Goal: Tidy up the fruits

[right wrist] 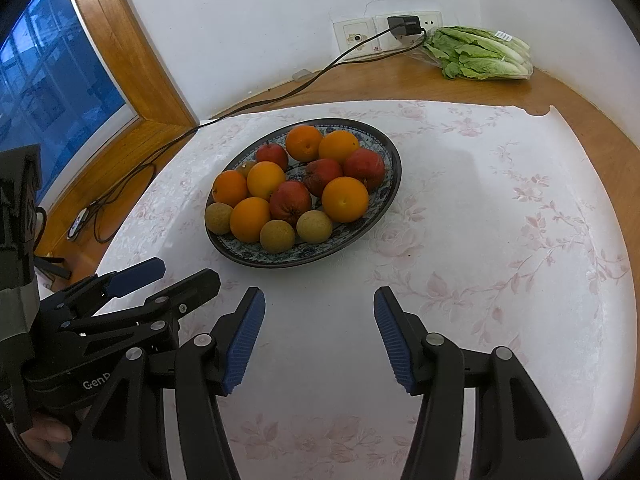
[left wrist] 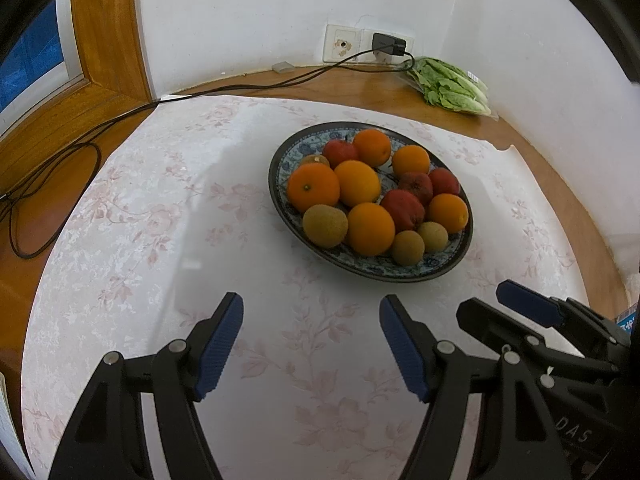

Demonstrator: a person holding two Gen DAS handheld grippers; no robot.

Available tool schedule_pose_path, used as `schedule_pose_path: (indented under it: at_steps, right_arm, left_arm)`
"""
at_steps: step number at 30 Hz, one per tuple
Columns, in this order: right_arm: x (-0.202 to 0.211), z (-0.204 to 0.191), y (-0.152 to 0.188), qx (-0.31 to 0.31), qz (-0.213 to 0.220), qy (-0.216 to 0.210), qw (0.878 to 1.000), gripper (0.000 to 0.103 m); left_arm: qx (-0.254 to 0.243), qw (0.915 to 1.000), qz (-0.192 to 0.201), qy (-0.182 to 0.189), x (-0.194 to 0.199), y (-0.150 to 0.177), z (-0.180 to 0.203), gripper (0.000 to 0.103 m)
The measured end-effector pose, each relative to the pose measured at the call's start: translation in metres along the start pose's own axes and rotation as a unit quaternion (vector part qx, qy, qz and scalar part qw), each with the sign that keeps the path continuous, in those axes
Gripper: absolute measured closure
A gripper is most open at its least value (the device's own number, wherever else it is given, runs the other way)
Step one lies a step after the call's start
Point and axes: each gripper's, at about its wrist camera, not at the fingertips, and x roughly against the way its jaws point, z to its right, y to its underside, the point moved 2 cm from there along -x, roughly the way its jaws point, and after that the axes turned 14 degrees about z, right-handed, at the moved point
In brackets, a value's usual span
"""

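1. A dark-rimmed, blue-patterned ceramic plate (left wrist: 466,240) sits on a white tablecloth with a faint pink floral print (left wrist: 160,208), which covers most of a round wooden table (left wrist: 360,84).
2. The plate is heaped with fruit: round oranges (left wrist: 369,229), dark red apples (left wrist: 403,209) and small brownish-green round fruits (left wrist: 325,226). They are packed together and touch one another.
3. The brownish-green fruits lie mostly along the plate's near edge, the oranges are spread front to back, and the red apples sit around the middle and towards the back.
4. The left gripper (left wrist: 311,344), black with ribbed blue pads, hovers over bare cloth short of the plate. Its jaws stand apart with nothing between them.
5. The right gripper (right wrist: 319,336), of the same make, hangs just beside it, also short of the plate. Its jaws are likewise spread and hold nothing.
6. Each gripper shows at the edge of the other's view, the two side by side and near each other.
7. At the back of the table, against the white wall, lies a bunch of green leafy lettuce in clear wrap (right wrist: 480,54).
8. A black charger (right wrist: 404,24) is plugged into a white wall socket, and its black cable (left wrist: 240,88) trails across the table towards the wooden window frame (right wrist: 132,60).
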Motion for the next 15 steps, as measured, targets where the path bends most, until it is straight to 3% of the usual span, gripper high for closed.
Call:
schedule_pose_path:
  at_steps: [15]
  right_arm:
    - [0.0000,0.0003,-0.0008,-0.001,0.000,0.000,1.000,0.045]
  left_arm:
    - [0.000,1.0000,0.001,0.001,-0.0003,-0.0005,0.0004,0.029]
